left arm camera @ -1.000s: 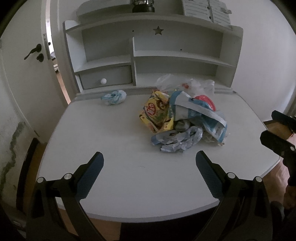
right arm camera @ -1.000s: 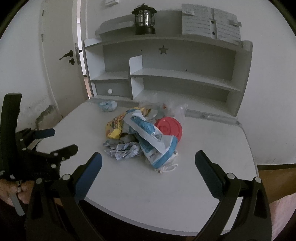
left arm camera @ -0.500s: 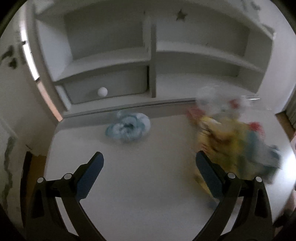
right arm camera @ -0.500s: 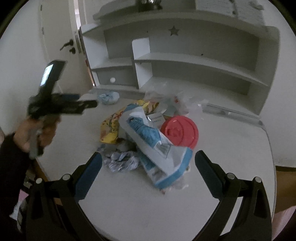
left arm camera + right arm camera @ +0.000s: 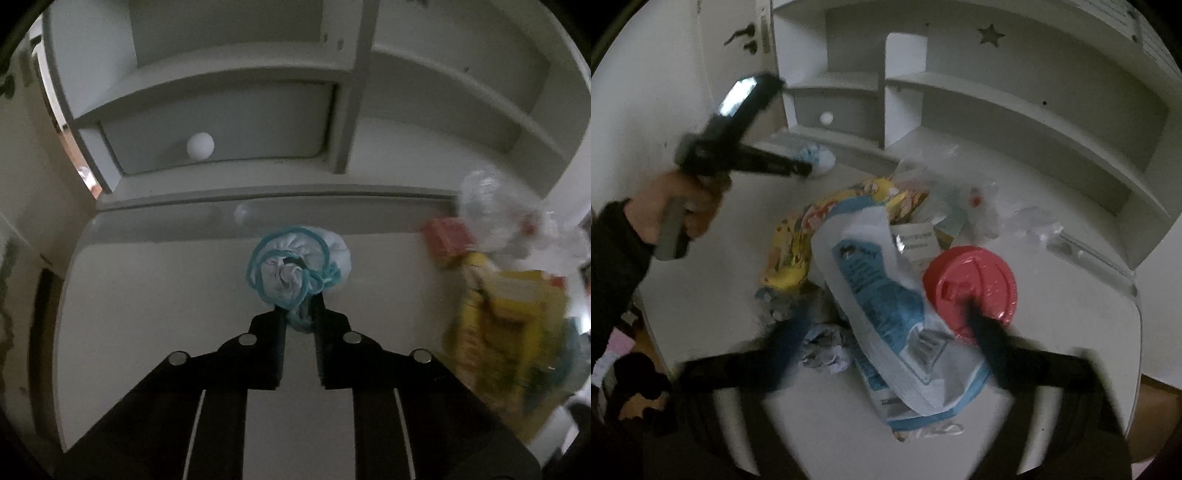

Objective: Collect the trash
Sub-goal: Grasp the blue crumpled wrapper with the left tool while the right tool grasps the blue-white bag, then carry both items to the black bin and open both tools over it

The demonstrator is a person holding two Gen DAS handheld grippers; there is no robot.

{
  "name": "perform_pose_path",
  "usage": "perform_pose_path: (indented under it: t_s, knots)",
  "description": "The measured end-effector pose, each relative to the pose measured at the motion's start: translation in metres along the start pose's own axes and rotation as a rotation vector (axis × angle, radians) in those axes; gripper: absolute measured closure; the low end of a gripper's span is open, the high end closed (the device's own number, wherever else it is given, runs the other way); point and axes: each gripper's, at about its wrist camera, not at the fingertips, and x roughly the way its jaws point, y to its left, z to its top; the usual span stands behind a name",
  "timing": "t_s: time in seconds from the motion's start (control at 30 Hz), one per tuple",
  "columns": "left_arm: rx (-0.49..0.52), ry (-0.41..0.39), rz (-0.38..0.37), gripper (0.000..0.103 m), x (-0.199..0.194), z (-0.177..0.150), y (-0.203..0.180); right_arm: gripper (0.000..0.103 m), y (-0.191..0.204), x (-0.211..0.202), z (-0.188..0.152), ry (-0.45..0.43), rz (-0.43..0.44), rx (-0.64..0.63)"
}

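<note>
My left gripper [image 5: 299, 317] is shut on the near edge of a balled-up white and teal wad [image 5: 299, 266] lying on the white desk [image 5: 166, 295] near the shelf unit. In the right wrist view that gripper [image 5: 803, 170] touches the same wad [image 5: 818, 157]. My right gripper [image 5: 886, 325] is open, its fingers blurred, either side of a white and blue wrapper [image 5: 886, 295] in the trash pile. A red round lid [image 5: 971, 284], a yellow snack bag [image 5: 798, 236], clear plastic [image 5: 964, 192] and crumpled foil [image 5: 823, 354] lie in the pile.
A white shelf unit [image 5: 340, 92] with a small drawer and round knob [image 5: 200, 145] stands at the back of the desk. A door with a dark handle [image 5: 738, 35] is at the left. The desk's rounded right edge [image 5: 1134, 332] borders wooden floor.
My left gripper moved forward to the teal wad and closed on it. My right gripper moved in over the trash pile, with the blue wrapper now between its fingers.
</note>
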Motion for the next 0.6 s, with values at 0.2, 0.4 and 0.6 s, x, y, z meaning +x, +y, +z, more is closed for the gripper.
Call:
perform_pose_path:
  t_s: [0.2,0.4,0.6]
  knots:
    - [0.033,-0.102,-0.028,0.094,-0.072,-0.027,-0.019,0.066,0.003,-0.051,0.002,-0.151,0.004,0.04]
    - [0.073,-0.212,-0.082,0.094,-0.157,-0.062,-0.065,0.067,-0.024,-0.121,-0.02,-0.265,0.01,0.164]
    - [0.214,-0.264,-0.261,0.094,-0.195,-0.086,-0.18,0.067,-0.095,-0.188,-0.114,-0.294,-0.116,0.41]
